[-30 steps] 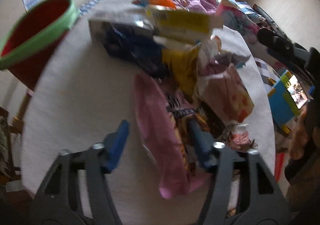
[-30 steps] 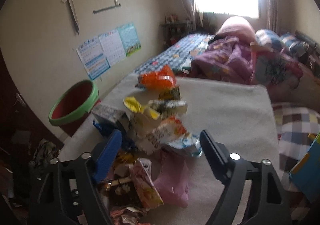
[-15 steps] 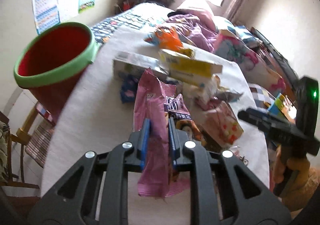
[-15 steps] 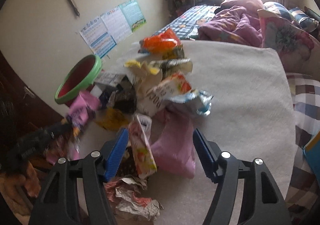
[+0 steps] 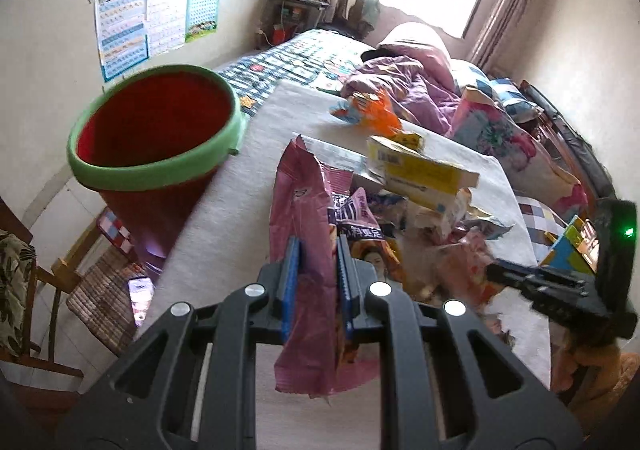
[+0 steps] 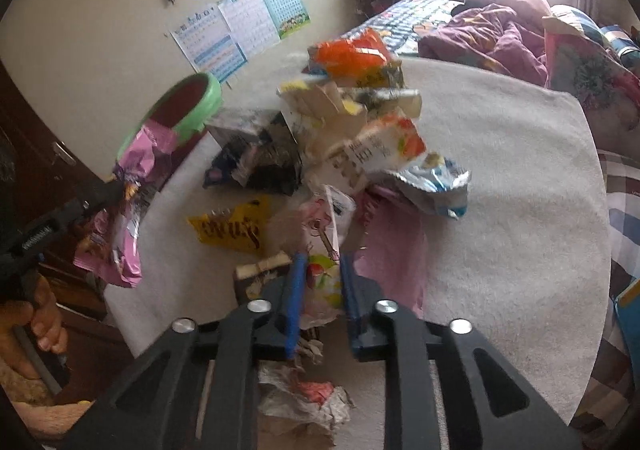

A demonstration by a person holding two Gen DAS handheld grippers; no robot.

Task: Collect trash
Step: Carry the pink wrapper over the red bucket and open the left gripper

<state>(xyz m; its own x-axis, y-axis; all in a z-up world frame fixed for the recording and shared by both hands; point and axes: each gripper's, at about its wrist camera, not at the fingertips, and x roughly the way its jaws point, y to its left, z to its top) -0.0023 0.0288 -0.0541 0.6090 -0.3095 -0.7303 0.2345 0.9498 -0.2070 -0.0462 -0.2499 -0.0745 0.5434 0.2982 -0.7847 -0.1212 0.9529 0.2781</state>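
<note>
Both tongs are gripping wrappers over the trash-strewn surface.

At the far left a red bin (image 5: 156,138) with a green rim is standing just beside the edge of the white-covered surface (image 5: 248,186). The left tongs (image 5: 316,282) are clamping a pink wrapper (image 5: 300,206), which is hanging lifted off the surface near the bin. To the right, a heap of trash (image 6: 340,138) is lying in the middle of the surface, with a yellow box (image 5: 416,170) and an orange packet (image 5: 376,114) farther back. The right tongs (image 6: 322,294) are pinching a white wrapper (image 6: 324,278) with red and green print at the near edge of the heap, a pink bag (image 6: 392,246) lying just beside it.
</note>
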